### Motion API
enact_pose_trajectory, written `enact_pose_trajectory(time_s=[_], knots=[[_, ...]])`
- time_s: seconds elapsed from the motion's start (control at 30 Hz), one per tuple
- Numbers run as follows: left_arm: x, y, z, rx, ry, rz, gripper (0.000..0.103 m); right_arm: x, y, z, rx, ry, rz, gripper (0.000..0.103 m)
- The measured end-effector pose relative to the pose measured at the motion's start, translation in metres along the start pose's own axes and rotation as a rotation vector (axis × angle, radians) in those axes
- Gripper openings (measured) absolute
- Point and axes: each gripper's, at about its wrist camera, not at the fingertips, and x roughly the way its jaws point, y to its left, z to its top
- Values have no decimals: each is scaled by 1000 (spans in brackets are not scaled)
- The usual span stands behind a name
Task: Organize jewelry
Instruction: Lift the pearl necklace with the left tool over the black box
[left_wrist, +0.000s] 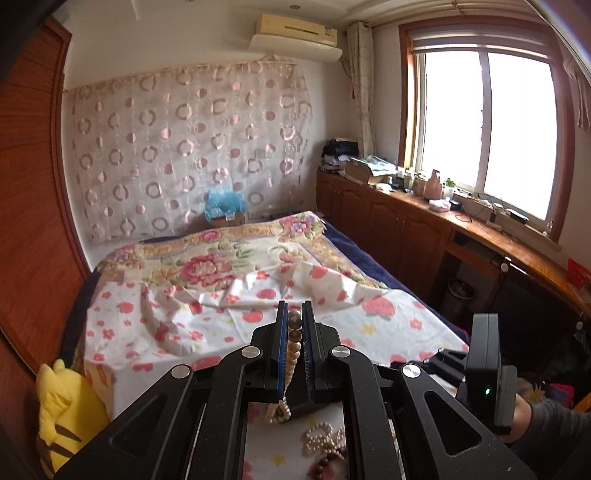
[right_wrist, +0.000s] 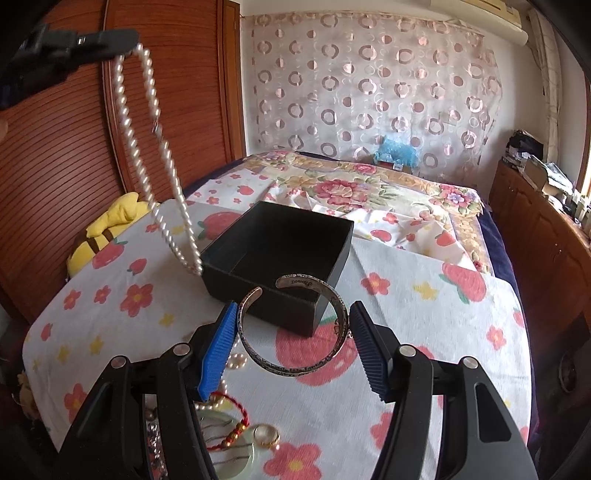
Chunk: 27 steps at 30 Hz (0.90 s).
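My left gripper (left_wrist: 294, 314) is shut on a pearl necklace (left_wrist: 294, 339) that runs between its pads. In the right wrist view the same gripper (right_wrist: 127, 44) is raised at the top left. The necklace (right_wrist: 194, 266) hangs from it in a long loop, its lowest beads by the left corner of an open black box (right_wrist: 266, 306). The box stands on a strawberry-print cloth (right_wrist: 424, 332). My right gripper (right_wrist: 293, 325) is shut on a silver open cuff bangle (right_wrist: 295, 369), held just in front of the box, a blue pad on each side.
More jewelry lies on the cloth under my right gripper: a red cord bracelet (right_wrist: 236, 417), a gold ring (right_wrist: 266, 435), a pale jade disc (right_wrist: 236, 454) and loose pearls (left_wrist: 325, 439). A yellow plush toy (right_wrist: 107, 229) sits at the left edge. A wooden wardrobe (right_wrist: 66, 147) stands left.
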Motion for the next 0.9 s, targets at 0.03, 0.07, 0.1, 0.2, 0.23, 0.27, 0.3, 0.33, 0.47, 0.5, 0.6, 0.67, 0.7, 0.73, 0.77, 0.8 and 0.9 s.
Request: enact_pose_trajectory(time_s=[0.03,0.07,0.1,0.2,0.23,0.27,0.3,0.33,0.47,0.5,0.6,0.67,0.7,0.73,0.77,0.8,0.9], knots=[[1,2,2,0,-2,3,7,2,0,3,-3,-2,3,64],[4,3,5,2,-2,10,7,4,-1,5,-5,-2,4,64],[6,3,7,2,0,13,7,7,-1,8,-8,-3,5,64],[15,7,15,2,6,25,7,16,-1,18,-18,-7,11,64],[16,8,17,4,6,29,7,19,-1,21,-18,-6,13,64],[16,8,19,3,5,31,7,24,-1,24,-17,-5,17,64],[17,8,22,3,2,32,7,27,-2,26,-17,-6,20,64],[18,7,25,6,-1,34,7,30,-2,29,-17,-8,23,64],[20,3,35,18,-7,43,7,40,-7,38,-2,-18,45,63],[21,3,36,20,-7,45,7,42,-8,41,4,-17,54,61],[23,1,37,24,-4,54,7,50,-10,47,19,6,100,52],[25,1,37,22,-3,58,7,50,-14,49,28,3,104,52],[27,1,36,18,-2,57,7,49,-17,49,35,1,109,52],[29,1,36,16,2,55,7,48,-20,47,47,-1,113,52],[30,2,35,14,4,53,7,46,-23,46,54,-3,111,52],[33,2,34,10,7,52,7,42,-25,43,54,-7,103,52],[38,-1,30,9,10,43,7,37,-36,37,64,-3,85,52]])
